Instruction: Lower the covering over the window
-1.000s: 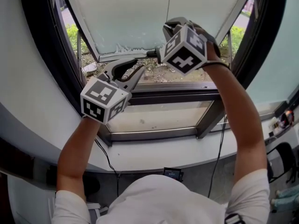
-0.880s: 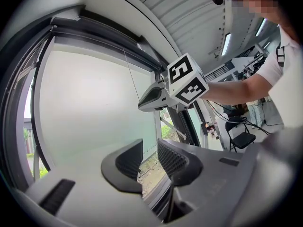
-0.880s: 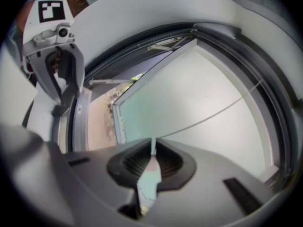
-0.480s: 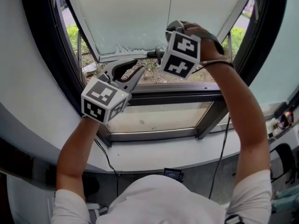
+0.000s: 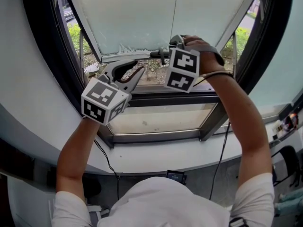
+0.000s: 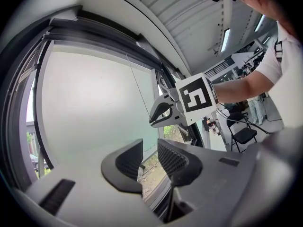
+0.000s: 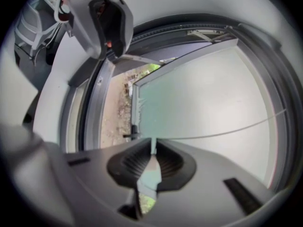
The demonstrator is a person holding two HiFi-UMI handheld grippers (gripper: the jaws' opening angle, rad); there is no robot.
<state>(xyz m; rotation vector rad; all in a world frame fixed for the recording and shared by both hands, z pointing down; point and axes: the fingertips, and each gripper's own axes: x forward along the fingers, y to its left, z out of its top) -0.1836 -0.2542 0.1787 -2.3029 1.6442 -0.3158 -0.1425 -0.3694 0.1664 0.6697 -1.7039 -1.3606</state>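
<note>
— Two grippers show in the head view; which one has the blind?
— The right gripper, about midway along the bottom rail. The blind covers the upper part of the window frame. Its rail sits well above the frame's lower edge, and plants show through the gap. The left gripper hovers just below the rail, toward the frame's left side.
— And the left gripper view?
— Its jaws stand partly apart with nothing between them. Only the blind and the outdoors lie beyond.
— The right gripper view?
— The jaws are almost together, pinching the thin pale edge of the bottom rail.
— Which way does the blind lie?
— The rail's long axis runs level, side to side across the window. The sheet hangs from the frame's top edge and faces the room.
— What could go wrong?
— The bite is small and on a thin strip. I'd judge a hard tug could pull it out of the pads, and the blind might run back up. A pull sideways or out toward the room could tilt the rail and make the fabric run crooked.
</note>
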